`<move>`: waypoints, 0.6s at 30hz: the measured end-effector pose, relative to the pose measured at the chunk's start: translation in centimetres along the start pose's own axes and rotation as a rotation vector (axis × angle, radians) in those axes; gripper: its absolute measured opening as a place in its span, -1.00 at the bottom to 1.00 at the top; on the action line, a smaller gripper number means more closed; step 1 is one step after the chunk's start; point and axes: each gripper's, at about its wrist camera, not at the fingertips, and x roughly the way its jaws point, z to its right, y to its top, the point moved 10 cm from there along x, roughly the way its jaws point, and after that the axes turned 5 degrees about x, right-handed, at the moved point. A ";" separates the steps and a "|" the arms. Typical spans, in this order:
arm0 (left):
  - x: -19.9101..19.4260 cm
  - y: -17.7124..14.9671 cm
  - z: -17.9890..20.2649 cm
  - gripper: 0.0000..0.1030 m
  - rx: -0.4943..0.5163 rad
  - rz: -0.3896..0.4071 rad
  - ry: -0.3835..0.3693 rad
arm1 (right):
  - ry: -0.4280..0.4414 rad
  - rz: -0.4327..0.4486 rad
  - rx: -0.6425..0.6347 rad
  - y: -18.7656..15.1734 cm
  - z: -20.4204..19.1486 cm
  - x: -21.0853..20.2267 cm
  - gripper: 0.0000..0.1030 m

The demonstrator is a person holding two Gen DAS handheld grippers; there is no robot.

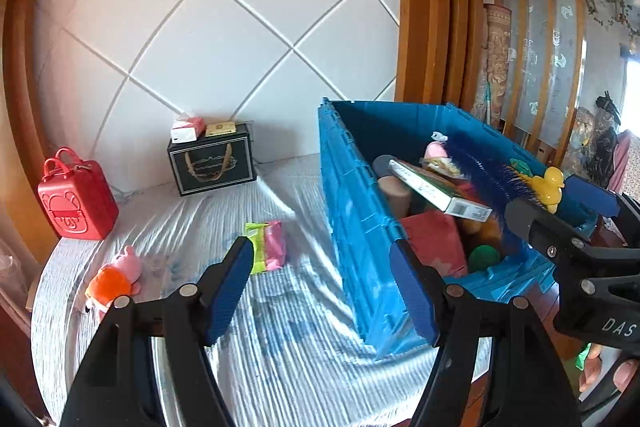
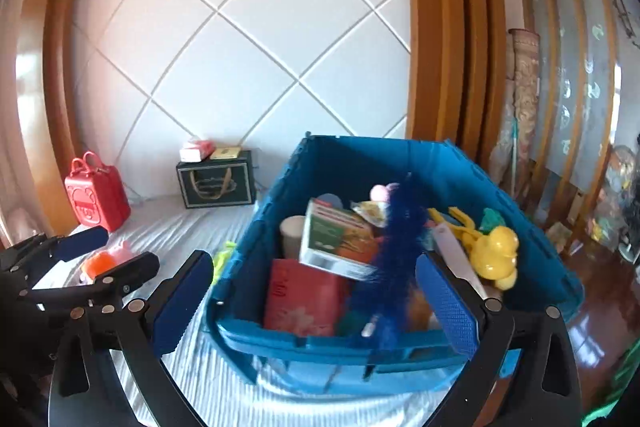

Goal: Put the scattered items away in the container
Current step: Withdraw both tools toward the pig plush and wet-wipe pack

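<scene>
A blue crate [image 1: 352, 211] [image 2: 352, 163] stands on the striped bed, filled with a green box [image 2: 336, 243], a red box [image 2: 304, 295], a blue feathery brush [image 2: 396, 247] and a yellow duck [image 2: 496, 251]. Left of the crate a pink and green packet [image 1: 268, 243] and a pink and orange plush toy [image 1: 116, 279] lie on the sheet. My left gripper [image 1: 322, 291] hovers open over the sheet beside the crate's near corner, holding nothing. My right gripper [image 2: 316, 307] stands wide open at the crate's near rim, also without anything in it.
A red toy suitcase [image 1: 76, 203] and a black gift box [image 1: 212, 163] with small packs on top stand against the white padded headboard. A wooden frame and slatted screen rise behind the crate. The wooden floor [image 2: 592, 327] lies to the right of the bed.
</scene>
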 end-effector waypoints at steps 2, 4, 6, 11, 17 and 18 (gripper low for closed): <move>-0.4 -0.8 -2.2 0.36 -0.015 -0.001 0.016 | 0.021 0.000 -0.009 -0.2 -2.4 0.2 0.99; -0.8 -1.7 -4.4 0.36 -0.032 -0.002 0.033 | 0.046 0.002 -0.022 -0.5 -4.8 0.4 0.99; -0.8 -2.7 -6.5 0.36 -0.051 -0.007 0.057 | 0.076 0.003 -0.036 -0.8 -7.2 0.8 0.99; 0.2 -5.2 -12.6 0.36 -0.121 -0.044 0.142 | 0.157 0.004 -0.077 -1.1 -12.8 2.5 0.99; 2.7 -7.4 -20.1 0.36 -0.205 -0.113 0.274 | 0.280 -0.027 -0.126 -1.0 -18.6 6.7 0.99; 3.3 -7.5 -21.2 0.36 -0.209 -0.127 0.292 | 0.299 -0.041 -0.129 -1.1 -19.4 7.7 0.99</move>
